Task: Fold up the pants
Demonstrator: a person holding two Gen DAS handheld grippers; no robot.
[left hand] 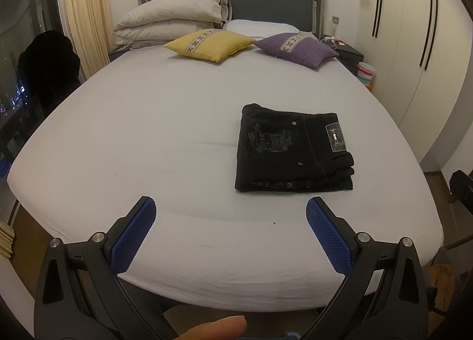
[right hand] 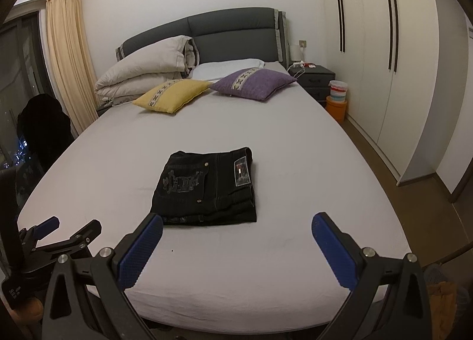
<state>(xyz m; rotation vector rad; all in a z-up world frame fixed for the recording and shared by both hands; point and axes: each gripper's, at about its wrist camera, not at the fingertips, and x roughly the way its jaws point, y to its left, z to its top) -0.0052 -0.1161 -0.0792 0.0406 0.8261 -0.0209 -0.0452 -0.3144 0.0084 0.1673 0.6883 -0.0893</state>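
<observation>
Black pants (left hand: 291, 149) lie folded into a compact rectangle on the white bed sheet (left hand: 147, 138), back pocket embroidery and a label patch facing up. They also show in the right wrist view (right hand: 207, 187). My left gripper (left hand: 230, 206) is open and empty, held above the foot of the bed, short of the pants and to their left. My right gripper (right hand: 236, 221) is open and empty, near the foot of the bed, just short of the pants' near edge. The left gripper also shows in the right wrist view (right hand: 68, 229) at lower left.
A yellow cushion (left hand: 208, 44), a purple cushion (left hand: 297, 48) and a folded beige duvet (left hand: 171, 17) lie at the head of the bed. A nightstand (right hand: 316, 79) and stacked boxes (right hand: 337, 100) stand right of the bed, by white wardrobes (right hand: 384, 59). A dark chair (left hand: 48, 69) stands left.
</observation>
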